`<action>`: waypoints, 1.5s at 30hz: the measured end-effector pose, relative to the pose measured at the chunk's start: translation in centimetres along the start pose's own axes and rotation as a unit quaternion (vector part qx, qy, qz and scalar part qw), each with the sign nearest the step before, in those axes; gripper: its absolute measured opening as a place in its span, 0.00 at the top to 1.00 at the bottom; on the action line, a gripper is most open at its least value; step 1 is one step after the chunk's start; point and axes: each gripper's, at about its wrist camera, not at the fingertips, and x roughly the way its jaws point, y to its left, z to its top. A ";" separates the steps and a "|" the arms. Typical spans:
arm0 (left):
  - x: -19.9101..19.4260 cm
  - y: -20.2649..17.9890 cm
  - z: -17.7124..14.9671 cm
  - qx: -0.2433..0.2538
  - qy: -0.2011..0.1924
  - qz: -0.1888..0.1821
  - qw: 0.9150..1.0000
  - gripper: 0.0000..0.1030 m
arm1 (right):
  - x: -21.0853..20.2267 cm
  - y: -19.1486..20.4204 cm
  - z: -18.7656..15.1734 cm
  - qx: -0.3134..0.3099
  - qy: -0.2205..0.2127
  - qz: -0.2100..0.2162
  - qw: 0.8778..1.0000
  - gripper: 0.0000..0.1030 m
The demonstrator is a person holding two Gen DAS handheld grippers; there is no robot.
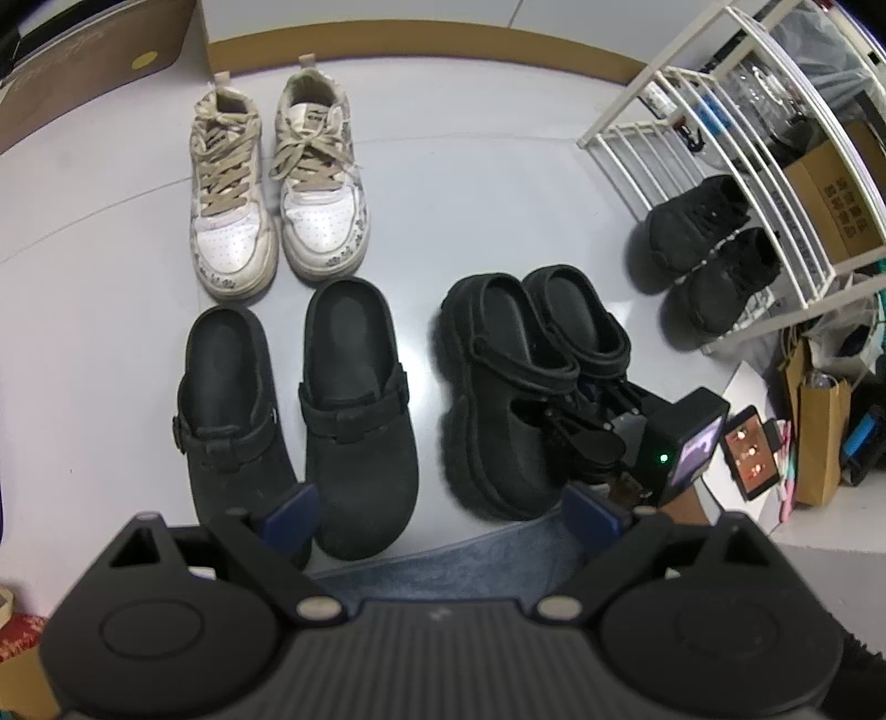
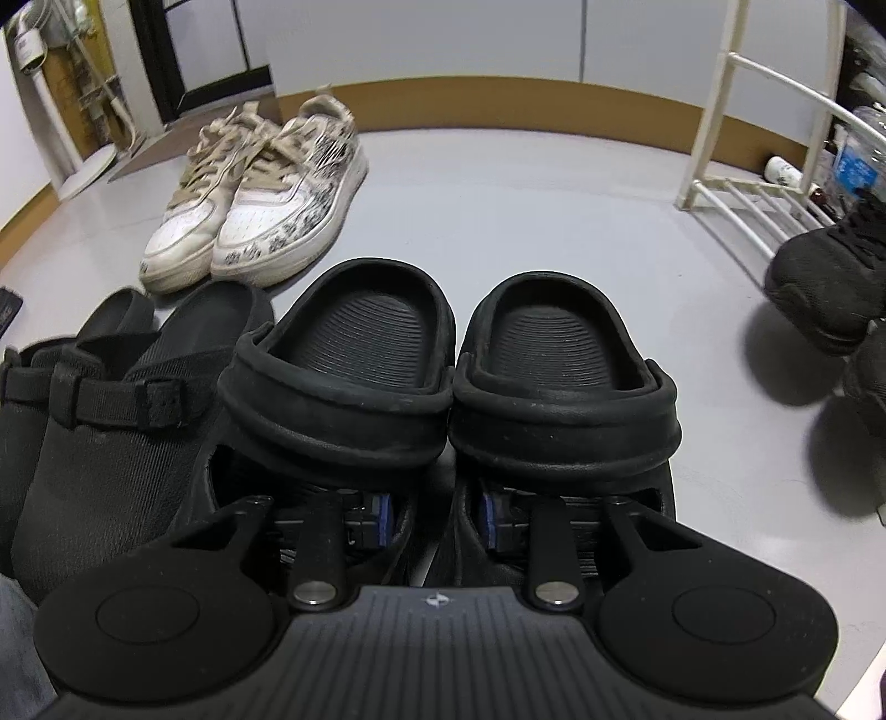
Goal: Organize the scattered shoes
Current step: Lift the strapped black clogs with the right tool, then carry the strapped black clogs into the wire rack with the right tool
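We cannot see the right gripper's fingers [image 2: 382, 512] fully: their blue pads sink into the platform clogs [image 2: 443, 382], whose toes hide beneath them. To their right, the black sneakers [image 2: 830, 288] run off the frame edge. Left of them, the suede clog [image 2: 111, 421] is blurred.

Home entryway; shoe rack [image 1: 720, 144], skirting board [image 1: 421, 39], paper bags [image 1: 819, 421].
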 end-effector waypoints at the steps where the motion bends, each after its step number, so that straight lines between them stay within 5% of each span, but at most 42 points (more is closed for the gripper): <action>1: -0.1 0.0 0.0 0.000 -0.001 0.000 1.000 0.07 | -0.2 -0.2 0.2 0.003 -0.005 -0.003 1.000 0.69; 25: -0.8 0.6 0.5 -0.015 -0.012 -0.010 1.000 0.07 | -8.2 -6.4 8.3 0.071 -0.155 -0.094 0.981 0.70; 40: -0.5 0.0 0.3 -0.013 -0.007 -0.018 1.000 0.07 | -10.4 -10.7 11.0 0.139 -0.219 -0.166 0.951 0.70; 45: -0.3 0.3 0.2 -0.019 -0.004 -0.022 1.000 0.07 | -11.1 -13.0 11.7 0.181 -0.240 -0.197 0.933 0.70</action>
